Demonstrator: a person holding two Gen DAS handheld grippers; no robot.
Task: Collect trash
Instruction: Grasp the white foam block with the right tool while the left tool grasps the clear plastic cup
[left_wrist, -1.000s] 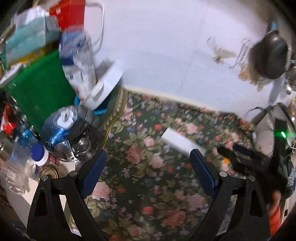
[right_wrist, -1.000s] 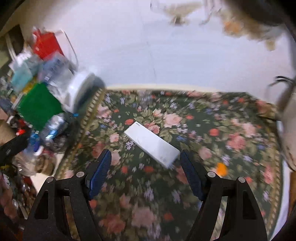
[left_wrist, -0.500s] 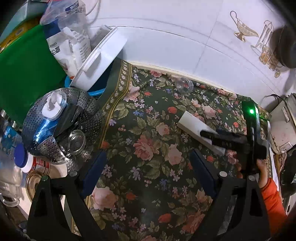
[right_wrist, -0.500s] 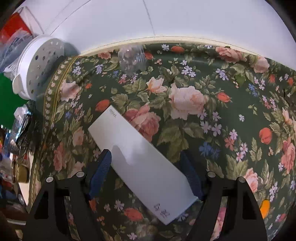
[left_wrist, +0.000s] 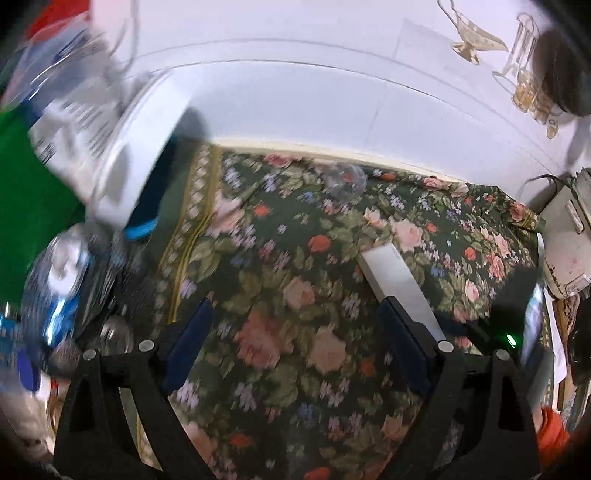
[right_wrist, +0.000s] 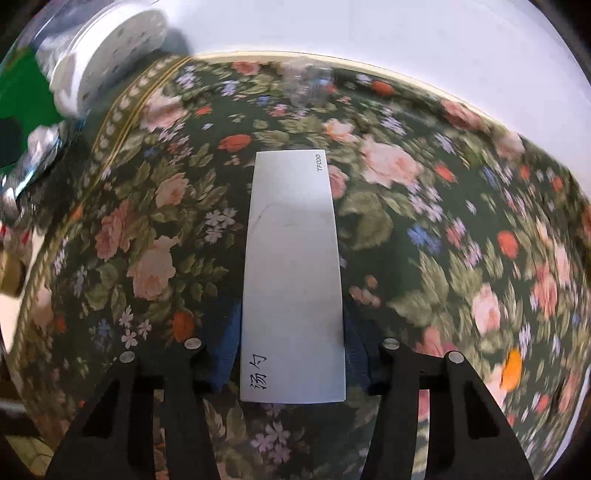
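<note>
A long white cardboard box (right_wrist: 293, 266) with black handwriting lies on the floral tablecloth (right_wrist: 424, 240). My right gripper (right_wrist: 291, 350) is shut on its near end, blue pads pressed on both long sides. The box also shows in the left wrist view (left_wrist: 400, 284), partly behind my right finger pad. My left gripper (left_wrist: 295, 347) is open and empty above the cloth, left of the box. A small clear plastic ball (left_wrist: 345, 181) lies by the wall; it also shows blurred in the right wrist view (right_wrist: 308, 83).
Clutter lines the left side: a white perforated lid (left_wrist: 140, 147), a green board (left_wrist: 26, 192), a metal strainer with a blue packet (left_wrist: 70, 280). A white appliance (left_wrist: 569, 251) stands at the right. White tiled wall (left_wrist: 332, 92) behind.
My right gripper has moved onto the white box, lined up with its length, and closed on its near end. My left gripper has shifted forward and stays open.
</note>
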